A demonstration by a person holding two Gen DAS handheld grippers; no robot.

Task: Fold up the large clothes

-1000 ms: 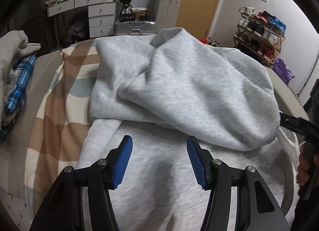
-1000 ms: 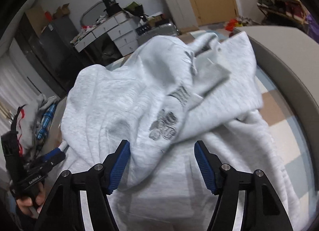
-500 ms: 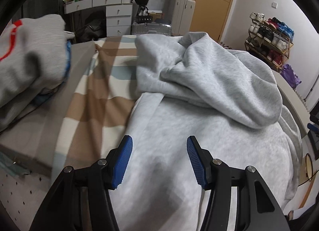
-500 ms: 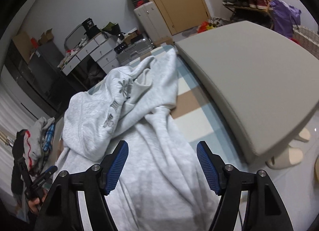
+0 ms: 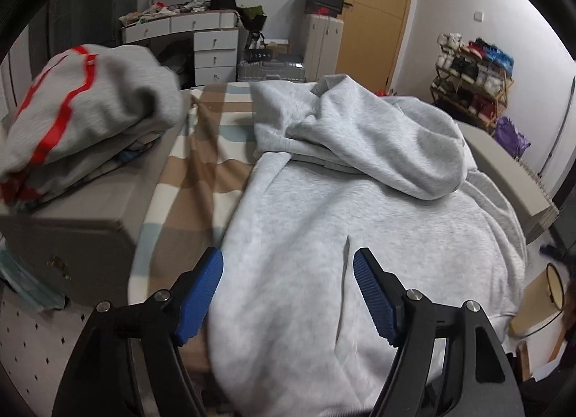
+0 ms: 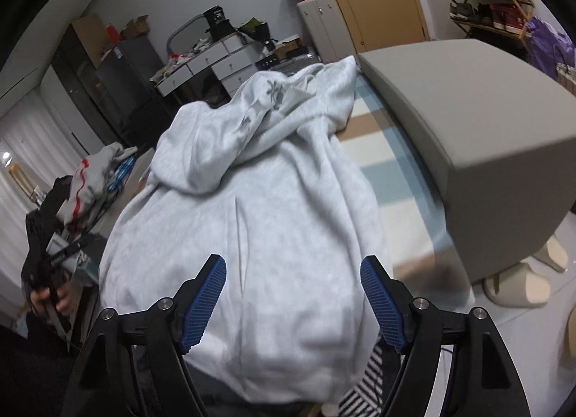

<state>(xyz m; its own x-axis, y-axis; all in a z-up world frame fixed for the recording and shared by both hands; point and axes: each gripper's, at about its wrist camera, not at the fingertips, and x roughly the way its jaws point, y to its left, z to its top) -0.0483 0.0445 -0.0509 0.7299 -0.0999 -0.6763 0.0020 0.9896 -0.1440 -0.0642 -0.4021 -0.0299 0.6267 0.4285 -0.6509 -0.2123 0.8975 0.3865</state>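
A large light grey hoodie [image 5: 324, 222] lies spread on a striped beige and blue blanket [image 5: 201, 161], with its upper part and hood bunched up at the far end. It also shows in the right wrist view [image 6: 259, 208]. My left gripper [image 5: 288, 294] is open and empty above the near left part of the hoodie. My right gripper [image 6: 293, 301] is open and empty above the hoodie's near hem, which hangs over the front edge. The left gripper [image 6: 54, 255], held in a hand, shows at the left of the right wrist view.
A pile of folded clothes with a grey, red-striped garment [image 5: 82, 114] sits on a grey cushion at the left. A thick grey cushion [image 6: 475, 136] flanks the blanket on the right. Drawers, a suitcase, a door and a shoe rack [image 5: 471, 75] stand behind. Slippers [image 6: 522, 280] lie on the floor.
Both grippers have pulled back toward the near edge and stayed open. The hoodie now lies farther off, more of its lower body in view. The left view swung left, showing the clothes pile.
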